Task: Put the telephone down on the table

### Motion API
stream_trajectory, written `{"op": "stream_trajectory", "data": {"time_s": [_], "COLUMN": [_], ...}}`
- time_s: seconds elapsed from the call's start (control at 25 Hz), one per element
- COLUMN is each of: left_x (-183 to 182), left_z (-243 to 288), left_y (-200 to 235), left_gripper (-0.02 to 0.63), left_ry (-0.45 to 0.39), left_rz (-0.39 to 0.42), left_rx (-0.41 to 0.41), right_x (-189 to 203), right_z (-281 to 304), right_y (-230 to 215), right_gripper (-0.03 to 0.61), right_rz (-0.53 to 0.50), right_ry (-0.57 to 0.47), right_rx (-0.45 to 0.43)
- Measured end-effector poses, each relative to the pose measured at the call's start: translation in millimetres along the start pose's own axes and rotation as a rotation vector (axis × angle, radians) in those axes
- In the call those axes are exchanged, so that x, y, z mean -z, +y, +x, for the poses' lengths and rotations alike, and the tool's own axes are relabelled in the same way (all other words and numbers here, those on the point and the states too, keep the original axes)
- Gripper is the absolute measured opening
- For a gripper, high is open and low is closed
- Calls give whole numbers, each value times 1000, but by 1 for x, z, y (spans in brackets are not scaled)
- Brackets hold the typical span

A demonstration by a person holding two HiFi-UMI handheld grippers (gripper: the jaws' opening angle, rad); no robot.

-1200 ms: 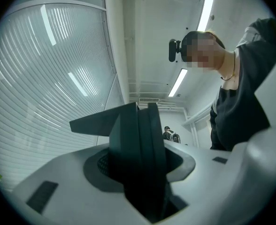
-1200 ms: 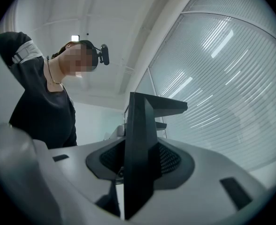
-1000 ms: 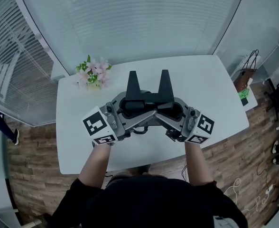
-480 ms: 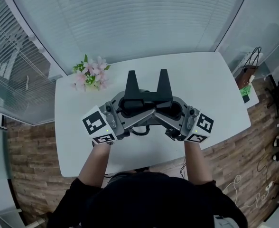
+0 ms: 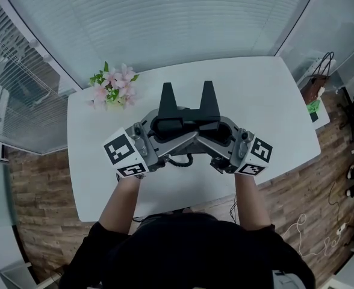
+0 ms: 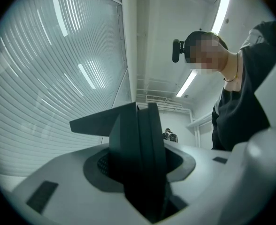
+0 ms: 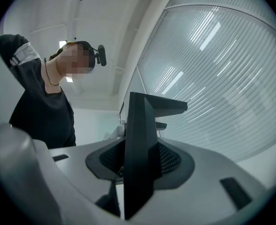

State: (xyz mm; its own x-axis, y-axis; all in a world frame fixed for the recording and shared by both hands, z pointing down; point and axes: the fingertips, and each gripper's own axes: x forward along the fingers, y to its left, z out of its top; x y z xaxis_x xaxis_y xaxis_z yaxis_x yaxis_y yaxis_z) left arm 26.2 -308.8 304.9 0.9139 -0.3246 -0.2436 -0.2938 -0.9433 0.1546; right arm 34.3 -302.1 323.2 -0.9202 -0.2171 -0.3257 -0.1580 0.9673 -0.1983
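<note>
Telephone (image 5: 165,127) clamped between both hand-held grippers (image 5: 167,100) (image 5: 209,98)

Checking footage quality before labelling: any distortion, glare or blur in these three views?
Head view: sharp, but fisheye bows the table edges. Left gripper view: ceiling light blown out, black round vignette. Right gripper view: same vignette, glare streaks on the blinds.

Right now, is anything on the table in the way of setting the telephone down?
Nothing visible does. The flowers stand at the table's far left corner, well aside; the spot straight below is hidden.
</note>
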Motion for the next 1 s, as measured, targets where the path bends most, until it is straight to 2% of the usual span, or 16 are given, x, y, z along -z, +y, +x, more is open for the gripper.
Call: {"op": "stream_trajectory", "data": {"time_s": [0.24,0.48,0.76,1.0], "left_x": [14,24,50,65], "left_z": [-3,-6,-13,-17], "left_y": [6,13,22,24], "left_gripper": [209,207,207,207], "left_ry": [23,32,54,93], "left_rz": [-92,-151,-294,-362], "left_rx": [-25,-33,-73,-83], "right_x": [14,25,50,65], "right_z": [-4,-4,-11,-16], "right_y": [-6,-11,-18,-20], "right_gripper": [175,175,175,175], "right_rz": [83,132,263,332], "right_ry": [27,48,96,90], "right_rx": [33,57,119,161]}}
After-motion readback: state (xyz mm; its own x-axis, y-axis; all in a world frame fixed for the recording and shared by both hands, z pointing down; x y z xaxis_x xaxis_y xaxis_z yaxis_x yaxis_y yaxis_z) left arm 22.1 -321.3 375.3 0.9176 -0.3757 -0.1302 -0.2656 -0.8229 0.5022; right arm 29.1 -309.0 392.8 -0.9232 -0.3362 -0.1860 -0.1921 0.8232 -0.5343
